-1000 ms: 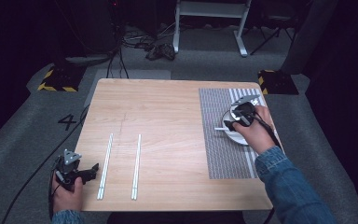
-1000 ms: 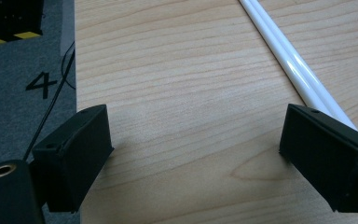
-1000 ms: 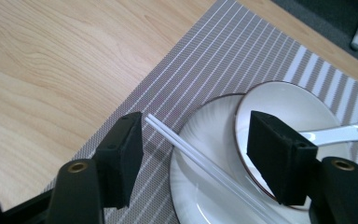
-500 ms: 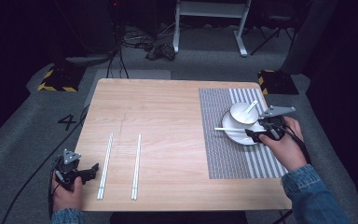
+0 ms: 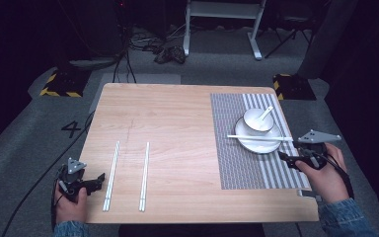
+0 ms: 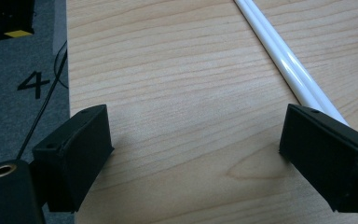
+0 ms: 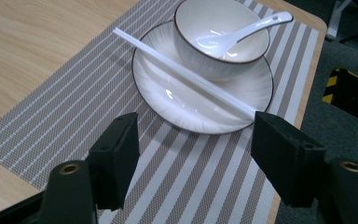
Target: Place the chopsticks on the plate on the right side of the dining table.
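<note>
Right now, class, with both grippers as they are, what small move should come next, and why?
Probably ease the left gripper sideways so its open jaws straddle the nearest chopsticks, then close. It sits at the table edge with one jaw already beside that pair, holding nothing. The right gripper is open and empty too, apart from the plate, which already carries chopsticks, a bowl and spoon.

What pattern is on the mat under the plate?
The mat is woven grey with thin white stripes, turning to broad grey and white stripes nearer the table edge; clearest in the right gripper view.
</note>
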Action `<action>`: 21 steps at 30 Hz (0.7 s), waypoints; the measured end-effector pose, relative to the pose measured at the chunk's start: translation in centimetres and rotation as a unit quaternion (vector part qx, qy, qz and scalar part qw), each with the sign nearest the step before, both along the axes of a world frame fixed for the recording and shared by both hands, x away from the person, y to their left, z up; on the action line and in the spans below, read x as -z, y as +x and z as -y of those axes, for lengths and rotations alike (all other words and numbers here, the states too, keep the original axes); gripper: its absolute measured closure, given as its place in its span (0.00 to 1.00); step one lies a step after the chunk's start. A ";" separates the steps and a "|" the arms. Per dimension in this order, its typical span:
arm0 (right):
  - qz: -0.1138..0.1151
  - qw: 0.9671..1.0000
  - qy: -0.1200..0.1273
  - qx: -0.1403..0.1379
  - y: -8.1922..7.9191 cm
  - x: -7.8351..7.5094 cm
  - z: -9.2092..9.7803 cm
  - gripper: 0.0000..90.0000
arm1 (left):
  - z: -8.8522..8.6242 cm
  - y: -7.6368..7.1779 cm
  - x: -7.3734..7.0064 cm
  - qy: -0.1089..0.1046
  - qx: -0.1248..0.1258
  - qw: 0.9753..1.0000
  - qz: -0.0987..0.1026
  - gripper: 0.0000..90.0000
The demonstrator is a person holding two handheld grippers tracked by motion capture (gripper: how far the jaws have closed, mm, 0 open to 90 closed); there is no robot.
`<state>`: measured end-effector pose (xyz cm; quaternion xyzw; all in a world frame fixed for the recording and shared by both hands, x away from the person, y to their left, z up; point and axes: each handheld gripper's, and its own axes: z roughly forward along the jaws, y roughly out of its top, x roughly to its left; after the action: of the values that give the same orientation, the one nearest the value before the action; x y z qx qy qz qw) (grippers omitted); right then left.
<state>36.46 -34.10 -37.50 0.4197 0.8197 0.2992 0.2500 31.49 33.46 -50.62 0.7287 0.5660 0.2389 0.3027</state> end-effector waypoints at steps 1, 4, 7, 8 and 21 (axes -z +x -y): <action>-0.001 1.000 0.002 0.001 -0.3 0.4 0.2 0.37 | 0.0 0.0 0.0 -0.003 0.004 1.000 -0.002 0.10; -0.006 1.000 0.014 0.001 -1.1 1.6 0.8 0.36 | 0.0 0.0 0.0 -0.005 0.006 1.000 -0.003 0.10; -0.011 1.000 0.021 0.004 -1.7 2.7 1.4 0.36 | -0.1 0.0 0.0 -0.005 0.006 1.000 -0.003 0.10; -0.013 1.000 0.026 0.008 -1.8 3.1 1.7 0.36 | -0.1 0.0 0.0 -0.005 0.006 1.000 -0.003 0.10; -0.010 0.997 0.063 0.039 -2.6 7.1 3.3 0.33 | 0.0 0.1 0.0 -0.007 0.005 1.000 -0.003 0.10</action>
<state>33.86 -37.41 -44.60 0.4694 0.7846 0.3356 0.2266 31.54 33.50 -50.64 0.7299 0.5652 0.2311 0.3072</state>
